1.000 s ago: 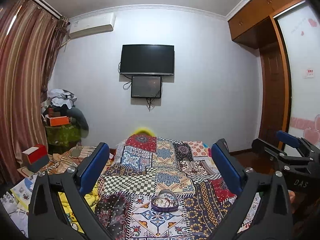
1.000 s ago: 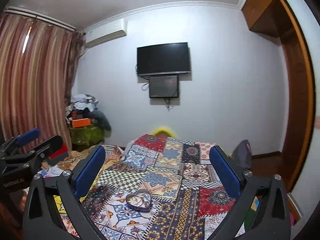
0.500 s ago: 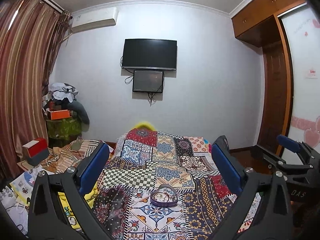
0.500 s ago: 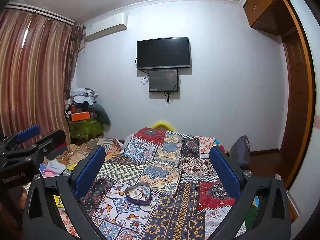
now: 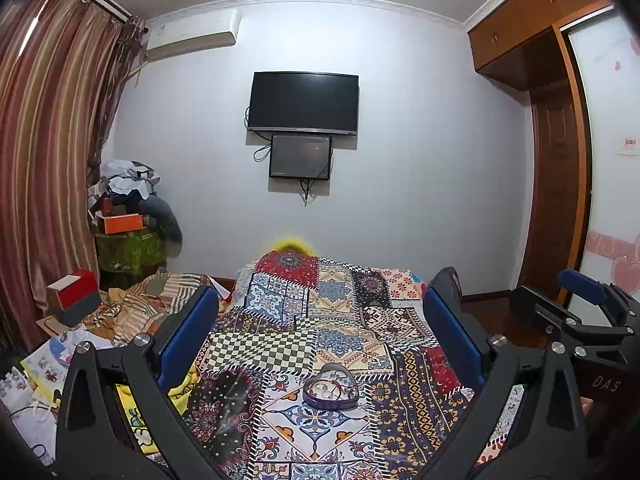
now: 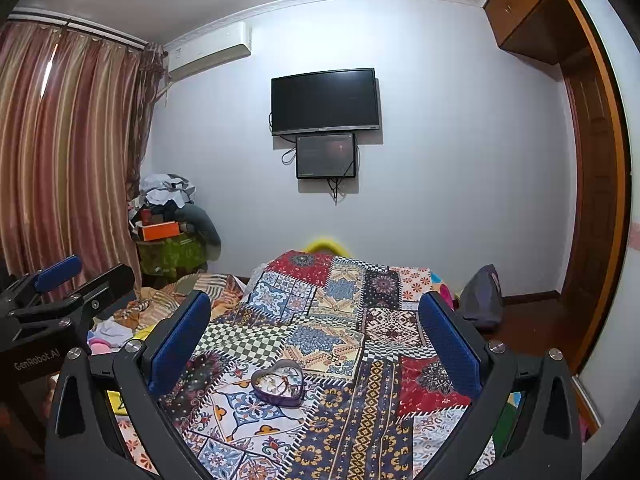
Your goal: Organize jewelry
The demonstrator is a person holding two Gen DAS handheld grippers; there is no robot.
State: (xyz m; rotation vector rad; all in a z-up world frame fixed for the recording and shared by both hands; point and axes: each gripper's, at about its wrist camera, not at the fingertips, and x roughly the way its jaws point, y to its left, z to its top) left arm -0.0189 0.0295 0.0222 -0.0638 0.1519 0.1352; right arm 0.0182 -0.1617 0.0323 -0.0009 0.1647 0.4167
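Both the left gripper (image 5: 320, 336) and the right gripper (image 6: 316, 332) hang above the bed with jaws spread wide, holding nothing. Beyond them a heart-shaped tin (image 5: 330, 386) sits on the patchwork quilt (image 5: 340, 320), small jewelry pieces (image 6: 276, 383) tangled inside — none visibly loose on the cloth. This fits either sorting underway or pieces already gathered in — any pick calls for a fine, low pinch.

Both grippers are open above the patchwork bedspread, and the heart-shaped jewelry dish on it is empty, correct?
Not quite. The heart-shaped dish on the bedspread holds jewelry, as the right wrist view shows. Left gripper and right gripper are indeed open.
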